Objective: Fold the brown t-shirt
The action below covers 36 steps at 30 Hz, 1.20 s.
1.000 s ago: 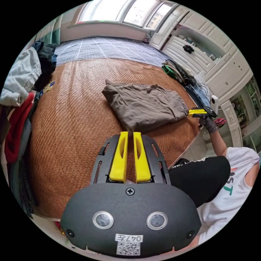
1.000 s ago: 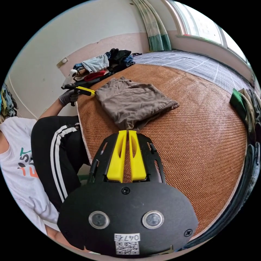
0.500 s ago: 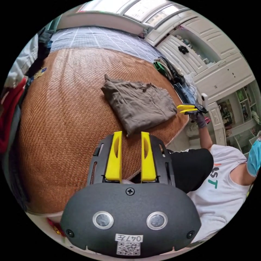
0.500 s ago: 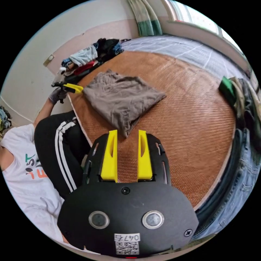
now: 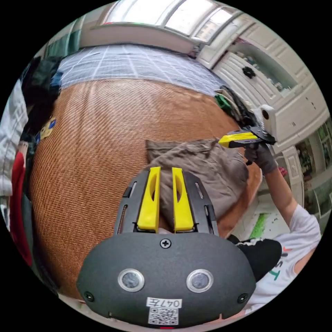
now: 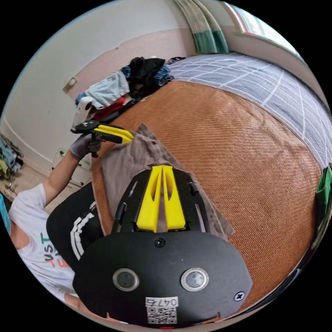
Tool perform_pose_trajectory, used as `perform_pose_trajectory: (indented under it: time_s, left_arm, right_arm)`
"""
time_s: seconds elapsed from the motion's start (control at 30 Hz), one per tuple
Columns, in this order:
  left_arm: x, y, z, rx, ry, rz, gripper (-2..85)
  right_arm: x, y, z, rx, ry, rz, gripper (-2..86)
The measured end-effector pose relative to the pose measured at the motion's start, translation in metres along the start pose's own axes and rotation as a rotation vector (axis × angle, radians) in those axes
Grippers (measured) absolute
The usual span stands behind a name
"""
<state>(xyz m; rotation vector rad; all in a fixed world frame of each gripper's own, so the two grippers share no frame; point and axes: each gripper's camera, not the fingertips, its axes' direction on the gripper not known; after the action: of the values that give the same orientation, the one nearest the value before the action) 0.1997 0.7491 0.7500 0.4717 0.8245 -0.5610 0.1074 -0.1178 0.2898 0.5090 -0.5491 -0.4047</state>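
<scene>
Lying folded on woven mat (image 5: 86,138), brown t-shirt (image 5: 207,173), both grippers above

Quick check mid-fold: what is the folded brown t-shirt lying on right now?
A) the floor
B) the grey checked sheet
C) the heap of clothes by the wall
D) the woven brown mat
D: the folded brown t-shirt lies on the woven brown mat, near its edge; the grey checked sheet lies beyond the mat.

The t-shirt (image 5: 207,173) lies on the mat (image 5: 103,138) near the bed's edge, beneath both grippers; a clothes pile (image 6: 117,86) sits along the wall side, another (image 5: 231,103) opposite.
</scene>
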Motion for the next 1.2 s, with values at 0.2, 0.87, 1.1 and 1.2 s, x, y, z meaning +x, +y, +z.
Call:
perform_pose_trajectory:
  time_s: [0.2,0.87,1.1,1.2]
  left_arm:
    - [-0.037,0.063,-0.080,0.139,0.164,-0.060,6.4]
    - [-0.034,0.211,-0.229,0.369,0.199,-0.594,14.3]
    - [-0.021,0.154,-0.245,0.398,0.328,-0.641,7.3]
    - [0.007,0.114,-0.268,0.445,0.359,-0.614,3.7]
  right_arm:
    - [0.002,0.013,-0.003,0.079,-0.020,0.140,-1.1]
    - [-0.218,0.024,-0.036,0.078,0.001,-0.138,-0.7]
    - [-0.285,0.106,-0.019,0.052,0.109,-0.171,-0.5]
    - [-0.284,0.129,-0.009,0.119,0.083,-0.126,-0.5]
